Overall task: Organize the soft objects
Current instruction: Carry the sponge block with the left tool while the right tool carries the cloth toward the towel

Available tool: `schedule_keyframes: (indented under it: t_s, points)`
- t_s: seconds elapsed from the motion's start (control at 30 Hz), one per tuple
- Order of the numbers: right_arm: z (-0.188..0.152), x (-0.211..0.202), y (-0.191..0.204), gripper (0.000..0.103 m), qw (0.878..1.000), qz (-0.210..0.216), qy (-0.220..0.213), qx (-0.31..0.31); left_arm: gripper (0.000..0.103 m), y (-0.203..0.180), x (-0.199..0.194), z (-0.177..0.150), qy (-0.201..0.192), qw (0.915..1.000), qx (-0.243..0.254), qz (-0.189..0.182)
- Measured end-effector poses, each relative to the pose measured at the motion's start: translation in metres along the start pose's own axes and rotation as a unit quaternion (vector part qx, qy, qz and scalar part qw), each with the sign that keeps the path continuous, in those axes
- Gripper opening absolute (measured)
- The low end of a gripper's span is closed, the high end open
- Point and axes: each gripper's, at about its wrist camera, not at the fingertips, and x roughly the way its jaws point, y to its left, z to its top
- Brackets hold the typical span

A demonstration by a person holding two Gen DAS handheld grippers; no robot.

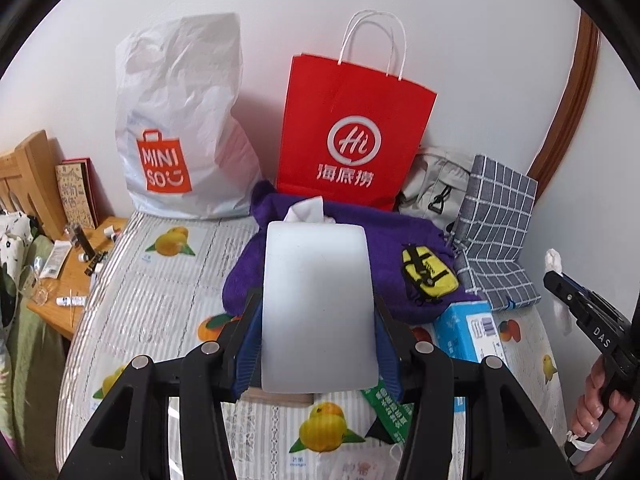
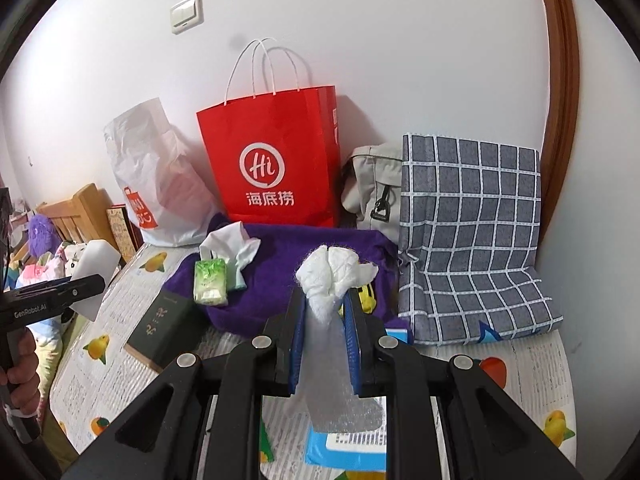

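Note:
My left gripper (image 1: 316, 300) is shut on a white soft rectangular block (image 1: 316, 272), held upright between its blue pads above the fruit-print bed cover (image 1: 168, 280). My right gripper (image 2: 325, 296) is shut on a crumpled white tissue (image 2: 332, 276) that sticks out past its tips. A purple towel (image 2: 288, 256) lies behind both, with a yellow pouch (image 1: 428, 274) and a green tissue pack (image 2: 210, 282) on it. In the left wrist view the right gripper (image 1: 560, 280) shows at the right edge. In the right wrist view the left gripper (image 2: 94, 284) and its block (image 2: 98, 264) show at the left.
Against the wall stand a red paper bag (image 1: 352, 136), a white Miniso bag (image 1: 180, 120), a grey backpack (image 2: 374, 184) and a grey checked cloth (image 2: 472, 232). A dark box (image 2: 168, 332) and a blue carton (image 1: 466, 330) lie on the bed. A cluttered wooden bedside table (image 1: 68, 276) is left.

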Motion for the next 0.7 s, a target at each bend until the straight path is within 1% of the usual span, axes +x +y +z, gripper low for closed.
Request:
schedule_keyframes:
  t_s: [0.33, 0.7]
  points:
    - [0.025, 0.017, -0.003, 0.019, 1.0, 0.007, -0.007, 0.008, 0.05, -0.005, 0.0, 0.026, -0.024, 0.9997, 0.003, 0.006]
    - [0.05, 0.039, 0.001, 0.019, 1.0, 0.016, -0.017, 0.004, 0.05, -0.003, 0.017, 0.049, -0.03, 0.9995, 0.006, 0.01]
